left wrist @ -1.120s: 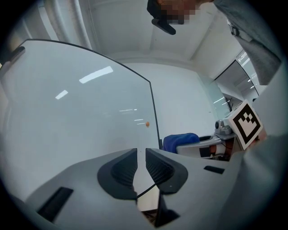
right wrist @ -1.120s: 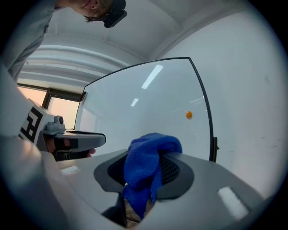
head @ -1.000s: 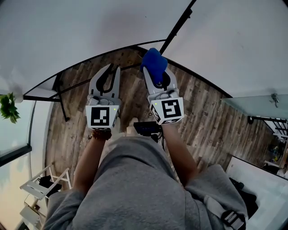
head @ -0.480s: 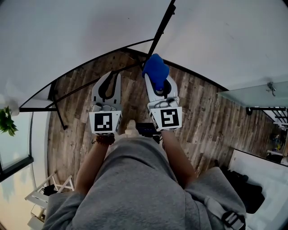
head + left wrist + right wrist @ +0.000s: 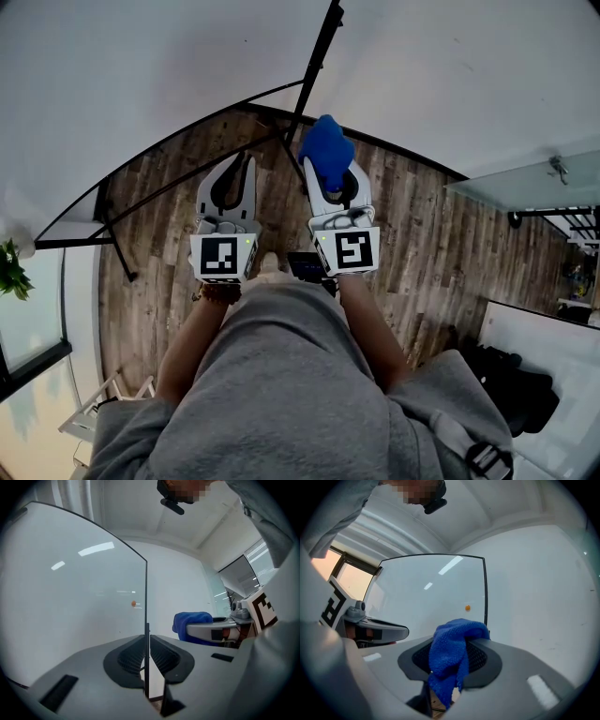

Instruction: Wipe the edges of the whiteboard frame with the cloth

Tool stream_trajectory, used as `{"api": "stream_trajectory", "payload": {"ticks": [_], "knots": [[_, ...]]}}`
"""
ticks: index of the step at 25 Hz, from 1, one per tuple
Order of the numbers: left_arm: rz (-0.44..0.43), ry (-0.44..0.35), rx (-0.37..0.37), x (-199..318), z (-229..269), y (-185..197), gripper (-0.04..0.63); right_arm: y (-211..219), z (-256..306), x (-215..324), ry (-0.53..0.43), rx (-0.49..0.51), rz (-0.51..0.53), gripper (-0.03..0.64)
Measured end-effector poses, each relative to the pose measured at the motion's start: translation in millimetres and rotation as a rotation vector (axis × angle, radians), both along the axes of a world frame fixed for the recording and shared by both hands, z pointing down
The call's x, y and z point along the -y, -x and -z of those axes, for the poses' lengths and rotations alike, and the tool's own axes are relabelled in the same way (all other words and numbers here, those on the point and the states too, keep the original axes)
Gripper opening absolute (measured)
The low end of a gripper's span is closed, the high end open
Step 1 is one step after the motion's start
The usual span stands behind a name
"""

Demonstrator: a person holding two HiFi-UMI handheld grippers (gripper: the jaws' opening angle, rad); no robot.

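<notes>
Both tools sit a little lower in the head view than a second ago, and the whiteboard's right frame edge (image 5: 314, 58) now runs down to a point between them rather than off to their right.

The whiteboard (image 5: 141, 75) fills the upper left, its black frame curving along the bottom, with the wooden floor (image 5: 422, 234) below. The left tool (image 5: 246, 163) has its jaws together on nothing and points near the bottom right corner of the board. The right tool (image 5: 328, 169) is clamped on the bunched blue cloth (image 5: 325, 148), which sits just right of the lower end of the right edge. I cannot tell whether they touch.

This looks like the approach to wiping that right edge. The next move calls for pressing the cloth onto the frame and sliding along it.

Dark stand bars (image 5: 187, 178) cross the floor near the bottom corner and could snag a low stroke. A small orange dot (image 5: 468, 607) sits on the board, clear of the frame.
</notes>
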State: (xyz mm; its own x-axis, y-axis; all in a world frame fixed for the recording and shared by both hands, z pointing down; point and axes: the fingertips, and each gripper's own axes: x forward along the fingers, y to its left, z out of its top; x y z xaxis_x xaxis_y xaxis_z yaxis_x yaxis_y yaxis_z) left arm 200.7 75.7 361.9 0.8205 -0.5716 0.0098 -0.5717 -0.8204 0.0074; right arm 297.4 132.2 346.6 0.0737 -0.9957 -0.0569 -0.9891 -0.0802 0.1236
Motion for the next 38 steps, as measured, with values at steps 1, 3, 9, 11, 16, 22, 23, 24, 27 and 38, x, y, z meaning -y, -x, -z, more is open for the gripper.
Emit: {"api": "stream_trajectory", "payload": {"ticks": [1,3,9,11,16,22,23,24,27,38], "knots": [[-0.005,0.000,-0.001,-1.3,-0.5,-2.7,0.040,-2.3,0.3,-2.2,0.000,-0.003,-0.007,0.138],[-0.011,0.001,-0.006,-2.4,-2.6,-7.8,0.040,-6.7,-0.6,-5.8,0.003,-0.005,-0.020,0.138],[-0.033,-0.009,0.001,-8.2,-1.2,-18.9,0.040,-16.3,-5.3,-14.9,0.013,0.003,-0.041,0.138],[-0.039,-0.005,0.008,-10.9,-3.5,-20.5,0.040,-18.6,-6.9,-17.0,0.015,0.007,-0.047,0.138],[-0.050,-0.003,0.020,-16.4,-6.5,-22.8,0.040,-21.1,-10.8,-21.6,0.013,0.027,-0.055,0.138],[-0.064,-0.009,0.022,-23.3,-4.0,-24.5,0.040,-20.1,-8.0,-30.7,-0.008,0.018,-0.073,0.138],[-0.067,-0.008,0.026,-24.5,-5.2,-24.4,0.040,-20.2,-7.8,-31.9,-0.008,0.015,-0.077,0.138],[-0.070,-0.007,0.031,-25.7,-6.7,-24.1,0.040,-20.1,-7.8,-32.9,-0.008,0.011,-0.079,0.138],[-0.079,-0.008,0.042,-30.2,-8.9,-23.2,0.040,-19.0,-8.7,-36.7,-0.007,0.003,-0.085,0.137],[-0.121,-0.001,0.044,-48.8,-15.5,-24.7,0.040,-19.5,-15.4,-59.1,0.003,0.006,-0.126,0.137]]}}
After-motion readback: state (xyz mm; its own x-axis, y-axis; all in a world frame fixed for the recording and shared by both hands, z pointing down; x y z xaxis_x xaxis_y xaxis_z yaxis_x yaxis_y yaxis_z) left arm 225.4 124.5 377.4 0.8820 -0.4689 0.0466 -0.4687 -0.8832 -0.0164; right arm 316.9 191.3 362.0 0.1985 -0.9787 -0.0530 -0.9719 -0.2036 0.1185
